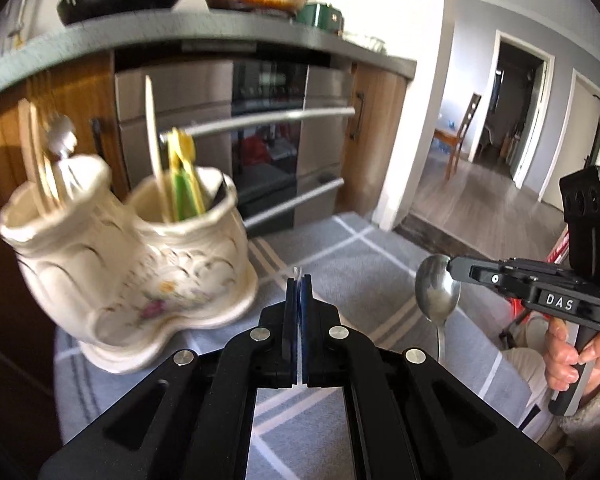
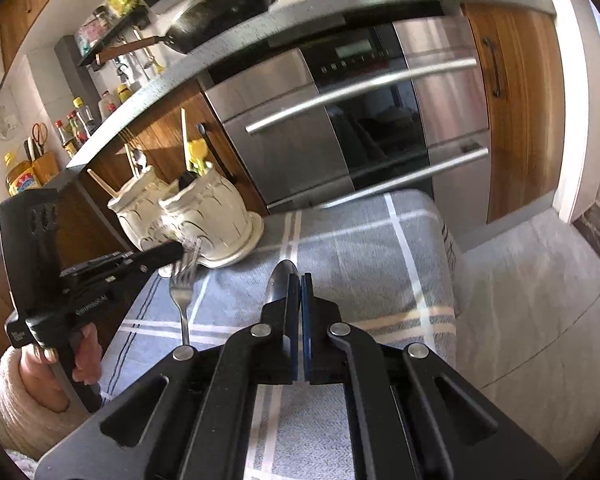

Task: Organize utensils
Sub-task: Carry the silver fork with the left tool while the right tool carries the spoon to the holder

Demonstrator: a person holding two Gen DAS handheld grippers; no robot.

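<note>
while two black two-finger grippers hover over a grey cloth with white crossing stripes, each one is clamped on a single piece of cutlery: the left gripper grips a steel fork by its tines, handle hanging down, and the right gripper pinches a steel spoon at the bowl, its handle also hanging. in the left wrist view the fork shows only as a thin edge between the closed pads. one cream ceramic holder with two joined cups and a painted flower pattern stands on the cloth's far left corner, just ahead of the left gripper. the left cup holds several pale wooden sticks and one silvery utensil; the right cup holds one pale stick, yellow and green plastic pieces and one dark item. the cloth between the holder and the right-hand edge lies bare, and beyond that edge the surface drops to a wood-look floor. behind stand a stainless steel oven with two bar handles, wooden cabinet doors, and a grey counter carrying two pans. one doorway opens at right, with a wooden chair inside.
</note>
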